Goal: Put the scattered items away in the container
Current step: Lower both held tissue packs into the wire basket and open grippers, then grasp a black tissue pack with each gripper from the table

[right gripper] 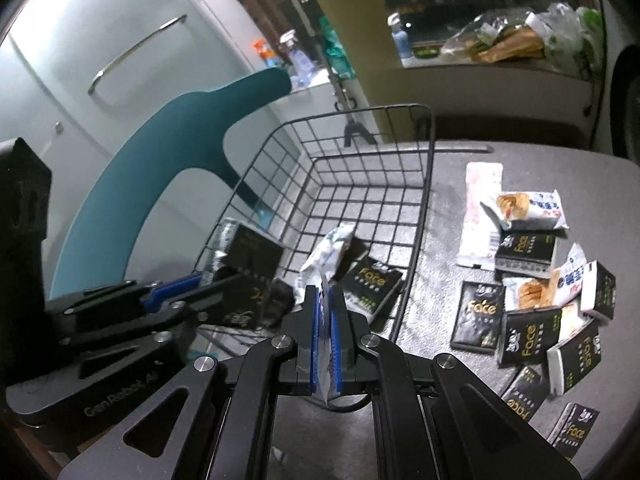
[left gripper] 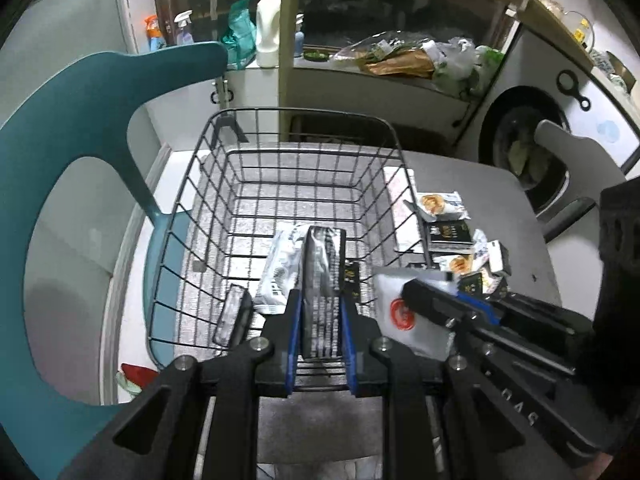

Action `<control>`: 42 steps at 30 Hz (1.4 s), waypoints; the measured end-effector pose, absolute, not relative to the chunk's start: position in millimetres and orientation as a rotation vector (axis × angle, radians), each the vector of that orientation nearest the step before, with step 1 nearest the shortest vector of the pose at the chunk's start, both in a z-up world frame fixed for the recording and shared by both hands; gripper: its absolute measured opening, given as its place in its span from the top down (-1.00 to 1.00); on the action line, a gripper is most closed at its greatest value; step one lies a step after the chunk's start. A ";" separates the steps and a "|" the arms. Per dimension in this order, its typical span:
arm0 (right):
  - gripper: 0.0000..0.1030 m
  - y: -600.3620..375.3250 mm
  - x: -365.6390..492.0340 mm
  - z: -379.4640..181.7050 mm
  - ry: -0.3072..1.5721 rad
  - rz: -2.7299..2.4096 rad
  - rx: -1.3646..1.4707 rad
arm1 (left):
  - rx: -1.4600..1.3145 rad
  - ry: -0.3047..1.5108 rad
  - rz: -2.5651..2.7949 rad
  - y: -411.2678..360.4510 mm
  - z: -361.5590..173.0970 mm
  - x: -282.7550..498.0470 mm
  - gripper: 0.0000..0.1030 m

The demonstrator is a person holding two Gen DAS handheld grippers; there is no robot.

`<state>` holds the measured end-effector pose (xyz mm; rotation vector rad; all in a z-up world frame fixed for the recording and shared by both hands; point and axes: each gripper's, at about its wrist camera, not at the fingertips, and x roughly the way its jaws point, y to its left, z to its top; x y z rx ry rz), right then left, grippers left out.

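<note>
Both tools are pinching something above the near end of the wire basket (left gripper: 280,184). Left tool (left gripper: 320,304) is clamped on a dark tissue pack (left gripper: 323,280), held upright on edge over the basket floor. Right tool (right gripper: 325,300) grips the edge of a white sachet (right gripper: 328,256), which hangs at the basket's near rim, beside a black pack (right gripper: 374,282) already lying inside.

A white wrapper (left gripper: 280,272) and another dark pack (left gripper: 232,316) also rest in the basket. Many items remain scattered on the table (right gripper: 440,240) to the basket's right: black packs (right gripper: 524,252), snack bags (right gripper: 528,208) and a long white packet (right gripper: 480,212).

The step in hand looks like dropping both items. To do it well, each tool should be fully past the rim before letting go, and low enough that the pack falls flat and does not bounce out. The two tools sit close together, so releasing one and drawing it away first would likely avoid a knock.
</note>
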<state>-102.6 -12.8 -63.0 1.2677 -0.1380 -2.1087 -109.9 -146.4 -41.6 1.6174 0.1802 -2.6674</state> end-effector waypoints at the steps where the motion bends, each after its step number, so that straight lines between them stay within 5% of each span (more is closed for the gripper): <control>1: 0.86 -13.3 -104.4 -63.3 -0.130 -2.117 1.276 | 1.626 0.153 -2.656 -144.4 -43.2 -111.6 0.60; 4: 0.83 -12.8 -106.6 -62.0 -0.128 -2.113 1.286 | 1.612 0.143 -2.675 -142.8 -41.6 -110.5 0.35; 6: 0.79 -12.0 -106.7 -60.9 -0.127 -2.121 1.278 | 1.591 0.136 -2.697 -141.9 -37.9 -109.3 -0.01; 8: 0.78 -9.9 -106.2 -59.5 -0.131 -2.133 1.274 | 1.559 0.105 -2.694 -140.4 -35.1 -107.7 -0.07; 13: 0.71 -2.0 -104.5 -50.1 -0.154 -2.126 1.255 | 1.567 0.135 -2.717 -139.1 -29.9 -106.2 -0.07; 25: -0.09 106.3 -80.0 -41.4 -0.151 -2.352 1.268 | 1.641 0.055 -2.850 -67.2 -25.0 -80.6 -0.15; 42: -0.10 213.1 -65.4 -160.2 -0.132 -2.410 1.598 | 1.928 -0.127 -2.868 47.9 -114.2 -83.0 -0.15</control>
